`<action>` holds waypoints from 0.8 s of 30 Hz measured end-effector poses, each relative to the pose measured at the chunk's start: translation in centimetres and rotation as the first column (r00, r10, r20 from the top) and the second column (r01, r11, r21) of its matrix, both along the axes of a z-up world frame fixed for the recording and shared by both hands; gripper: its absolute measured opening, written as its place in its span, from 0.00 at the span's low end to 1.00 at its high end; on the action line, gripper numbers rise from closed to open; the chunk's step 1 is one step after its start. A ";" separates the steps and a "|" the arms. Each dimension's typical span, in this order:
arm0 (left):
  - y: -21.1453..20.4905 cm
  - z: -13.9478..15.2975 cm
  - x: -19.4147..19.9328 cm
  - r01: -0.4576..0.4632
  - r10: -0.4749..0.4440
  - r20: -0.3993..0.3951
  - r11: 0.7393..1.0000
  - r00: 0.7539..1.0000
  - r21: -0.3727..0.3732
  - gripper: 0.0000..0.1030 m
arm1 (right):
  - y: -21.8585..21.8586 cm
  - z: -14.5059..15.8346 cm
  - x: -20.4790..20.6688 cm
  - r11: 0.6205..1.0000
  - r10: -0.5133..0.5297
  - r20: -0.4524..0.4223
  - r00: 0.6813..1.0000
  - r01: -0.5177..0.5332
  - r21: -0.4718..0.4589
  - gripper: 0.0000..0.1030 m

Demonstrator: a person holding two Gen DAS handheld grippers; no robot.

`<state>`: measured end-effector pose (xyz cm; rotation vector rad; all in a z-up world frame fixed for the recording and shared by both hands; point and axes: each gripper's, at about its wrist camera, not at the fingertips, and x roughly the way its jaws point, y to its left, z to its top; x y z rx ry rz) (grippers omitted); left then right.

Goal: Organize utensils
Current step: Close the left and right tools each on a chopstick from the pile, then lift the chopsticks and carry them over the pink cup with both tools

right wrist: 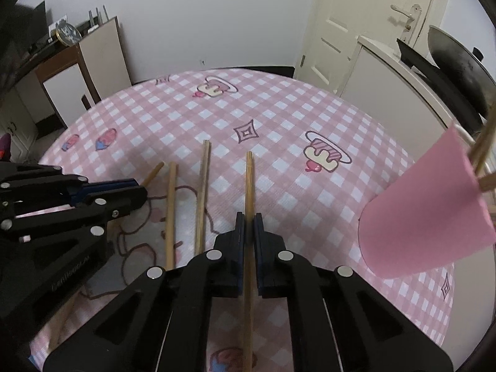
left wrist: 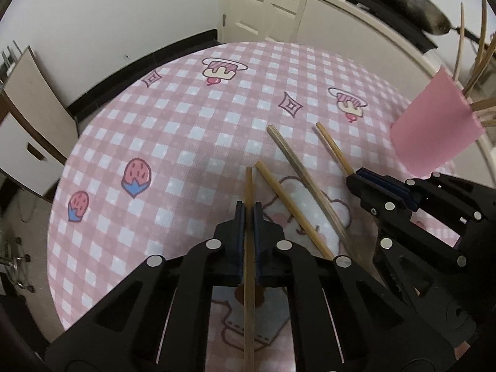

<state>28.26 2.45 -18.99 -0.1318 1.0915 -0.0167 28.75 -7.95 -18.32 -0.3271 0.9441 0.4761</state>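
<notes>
White walls (right wrist: 192, 15) with a dark baseboard (left wrist: 136, 71) close in the room. A cream panelled door (left wrist: 263, 3) stands in the corner beside a white counter (left wrist: 334, 21) holding a wok (left wrist: 409, 0). A brown-and-white cabinet (right wrist: 62, 83) sits along the left wall.

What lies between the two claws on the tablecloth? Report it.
Two loose wooden chopsticks lie between the left claw and right claw, each shut on its own chopstick; clearest in the right wrist view.
</notes>
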 end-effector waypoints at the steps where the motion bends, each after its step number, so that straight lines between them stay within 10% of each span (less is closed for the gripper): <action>1: 0.1 0.2 -0.2 0.004 -0.004 0.001 1.000 1.000 -0.023 0.05 | -0.2 0.3 -0.2 1.000 -0.001 0.004 1.000 0.001 0.012 0.04; 15: 0.2 10.2 -7.0 0.073 -0.041 0.223 0.988 0.974 -0.138 0.05 | -3.1 8.7 -6.0 0.979 -0.009 0.120 0.993 -0.016 0.201 0.04; 24: -1.2 16.6 -11.2 0.107 -0.036 0.425 0.984 0.905 -0.144 0.05 | -5.9 13.7 -9.8 0.972 -0.056 0.240 0.969 -0.003 0.236 0.04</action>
